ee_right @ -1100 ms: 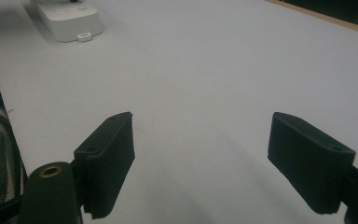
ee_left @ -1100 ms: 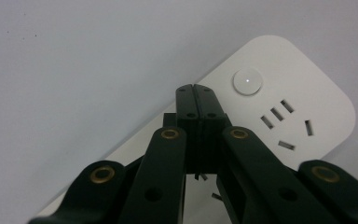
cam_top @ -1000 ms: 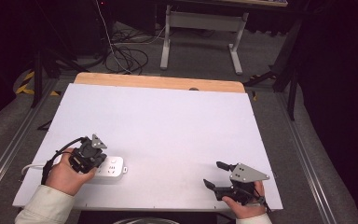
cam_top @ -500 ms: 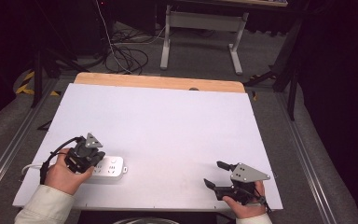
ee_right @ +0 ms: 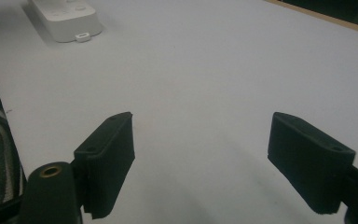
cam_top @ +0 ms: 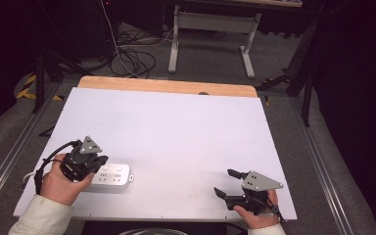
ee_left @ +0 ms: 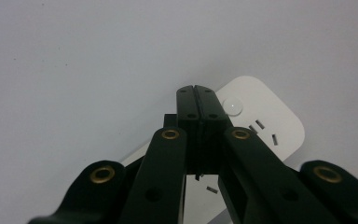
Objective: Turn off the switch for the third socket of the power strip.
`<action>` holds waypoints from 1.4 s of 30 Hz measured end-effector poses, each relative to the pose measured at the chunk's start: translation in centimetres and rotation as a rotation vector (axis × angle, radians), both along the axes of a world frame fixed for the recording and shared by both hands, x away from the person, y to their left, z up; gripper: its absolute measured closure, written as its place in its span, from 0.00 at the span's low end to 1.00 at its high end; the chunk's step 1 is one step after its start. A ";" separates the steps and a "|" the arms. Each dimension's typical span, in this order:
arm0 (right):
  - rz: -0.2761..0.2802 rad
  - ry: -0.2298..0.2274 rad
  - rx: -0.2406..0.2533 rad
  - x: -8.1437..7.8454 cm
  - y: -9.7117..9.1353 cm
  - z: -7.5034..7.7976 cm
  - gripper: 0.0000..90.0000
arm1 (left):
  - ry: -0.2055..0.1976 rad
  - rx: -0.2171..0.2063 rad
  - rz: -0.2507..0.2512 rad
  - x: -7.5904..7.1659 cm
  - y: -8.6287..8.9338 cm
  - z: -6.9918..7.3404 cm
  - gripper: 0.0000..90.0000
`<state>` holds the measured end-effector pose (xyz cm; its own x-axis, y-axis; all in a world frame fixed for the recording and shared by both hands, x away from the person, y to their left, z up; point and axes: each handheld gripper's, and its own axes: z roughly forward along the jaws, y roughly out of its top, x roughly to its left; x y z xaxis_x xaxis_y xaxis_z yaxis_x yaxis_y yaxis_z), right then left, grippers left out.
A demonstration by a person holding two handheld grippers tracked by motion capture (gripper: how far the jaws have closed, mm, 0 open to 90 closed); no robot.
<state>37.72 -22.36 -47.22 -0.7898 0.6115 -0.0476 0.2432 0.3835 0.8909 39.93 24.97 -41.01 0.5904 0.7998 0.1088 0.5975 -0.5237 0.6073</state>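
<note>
A white power strip (cam_top: 113,177) lies near the front left of the white tabletop (cam_top: 176,132). My left gripper (cam_top: 97,164) sits over its left end. In the left gripper view that gripper (ee_left: 196,93) is shut, its jaws pressed flat together with nothing visible between them, and the power strip (ee_left: 265,121) with its round button and socket slots lies just beneath and beyond the tips. My right gripper (cam_top: 227,182) is near the front right edge, open and empty. In the right gripper view it (ee_right: 203,126) stands wide apart above bare table, with the power strip (ee_right: 65,16) far off.
The strip's white cord (cam_top: 28,176) trails off the table's left edge. A wooden strip (cam_top: 166,85) borders the far edge. Beyond it stand a metal stand (cam_top: 210,29) and loose floor cables (cam_top: 132,58). Metal rails (cam_top: 323,161) run along both sides.
My left gripper has shifted slightly to the left over the power strip. The right gripper has stayed where it was.
</note>
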 end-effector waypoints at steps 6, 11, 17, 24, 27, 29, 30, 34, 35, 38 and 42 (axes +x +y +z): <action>-0.002 -0.001 0.000 0.0 0.0 0.0 0.26 | -0.014 -0.010 -0.009 -0.3 -0.1 0.4 0.96; -0.003 0.000 -0.002 0.0 0.0 0.0 0.26 | -0.069 -0.065 -0.045 -0.7 0.0 1.2 0.65; -0.001 0.000 0.000 0.0 0.0 0.0 0.26 | -0.120 -0.127 -0.075 -1.2 0.3 1.7 0.43; -0.003 0.000 -0.002 0.0 -0.1 0.0 0.26 | -0.200 -0.200 -0.127 -2.2 0.6 2.2 0.38; -0.001 0.001 -0.003 0.0 0.0 0.0 0.26 | -0.217 -0.219 -0.136 -2.7 0.7 2.2 0.32; -0.002 0.001 -0.001 0.0 -0.1 0.0 0.26 | -0.242 -0.251 -0.149 -3.0 0.8 2.0 0.28; -0.002 0.001 -0.001 -0.1 -0.1 0.0 0.26 | -0.257 -0.268 -0.152 -3.2 0.9 1.9 0.27; -0.001 -0.001 0.001 -0.1 -0.1 0.0 0.26 | -0.318 -0.324 -0.177 -4.0 1.0 1.4 0.23; 0.000 -0.001 0.001 -0.1 -0.1 0.0 0.26 | -0.336 -0.319 -0.179 -4.2 1.1 1.3 0.23; 0.002 -0.002 0.002 -0.1 -0.1 0.0 0.26 | -0.366 -0.318 -0.178 -4.6 1.5 0.6 0.23; 0.003 -0.001 0.002 -0.1 -0.1 0.0 0.26 | -0.365 -0.347 -0.182 -5.0 2.2 -0.4 0.23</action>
